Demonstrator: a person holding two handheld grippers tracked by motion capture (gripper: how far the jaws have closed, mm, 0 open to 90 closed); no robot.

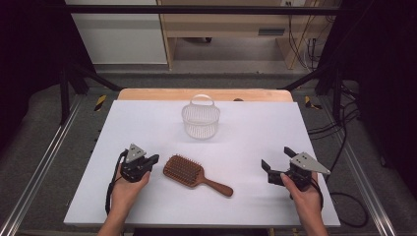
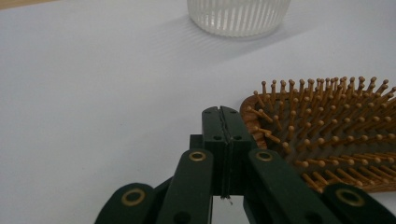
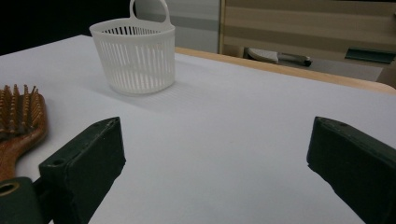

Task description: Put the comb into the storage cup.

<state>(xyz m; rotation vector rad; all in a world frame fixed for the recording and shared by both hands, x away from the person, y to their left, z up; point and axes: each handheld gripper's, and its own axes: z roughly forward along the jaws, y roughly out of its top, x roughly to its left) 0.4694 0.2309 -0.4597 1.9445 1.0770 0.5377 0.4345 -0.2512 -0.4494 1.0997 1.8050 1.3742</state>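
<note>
Left claw (image 2: 222,122) pressed together and empty beside the brush (image 1: 186,171) on the worktop (image 1: 255,132), I judge it stiff, light wood, best pinched at its slim handle.

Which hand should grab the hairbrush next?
Probably the left. The left gripper sits right beside the bristle end of the hairbrush, though it is shut with nothing in it and must open first. The right gripper is open but farther from the handle.

White table (image 1: 147,123), hairbrush (image 1: 189,172), basket (image 1: 200,120)
</note>
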